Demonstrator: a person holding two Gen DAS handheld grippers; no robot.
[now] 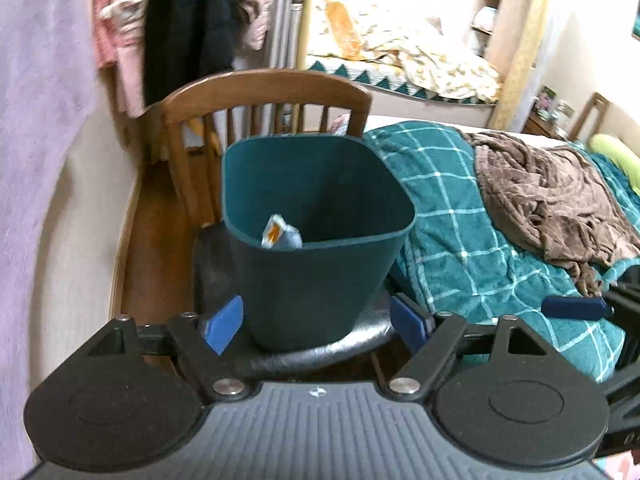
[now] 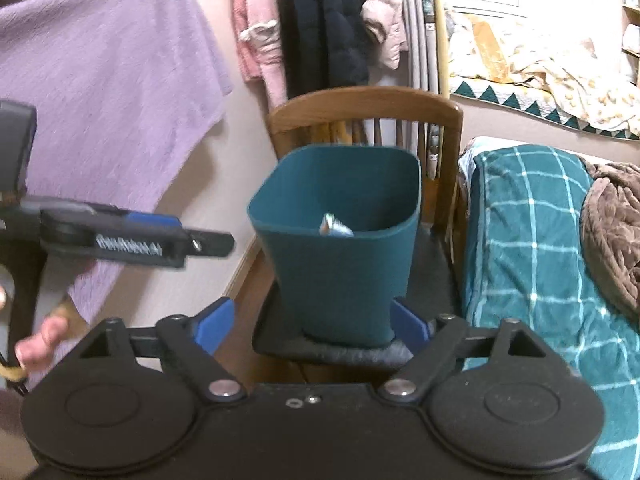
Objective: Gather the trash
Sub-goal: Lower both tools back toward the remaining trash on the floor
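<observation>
Left gripper (image 1: pixel 318 322): jaws spread, empty. Right gripper (image 2: pixel 312 326): same. Teal bin (image 1: pixel 320 264), frame centre, on chair (image 1: pixel 264 92); wrapper (image 1: pixel 280 234) inside. Bed blanket (image 1: pixel 460 220) right.

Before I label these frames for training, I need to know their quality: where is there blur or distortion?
Left wrist view: fisheye bends the edges, the purple cloth smears, the teal bin stays fairly sharp. Right wrist view: same curving, the left gripper and the hand are blurred, the bin's wrapper is soft.
</observation>
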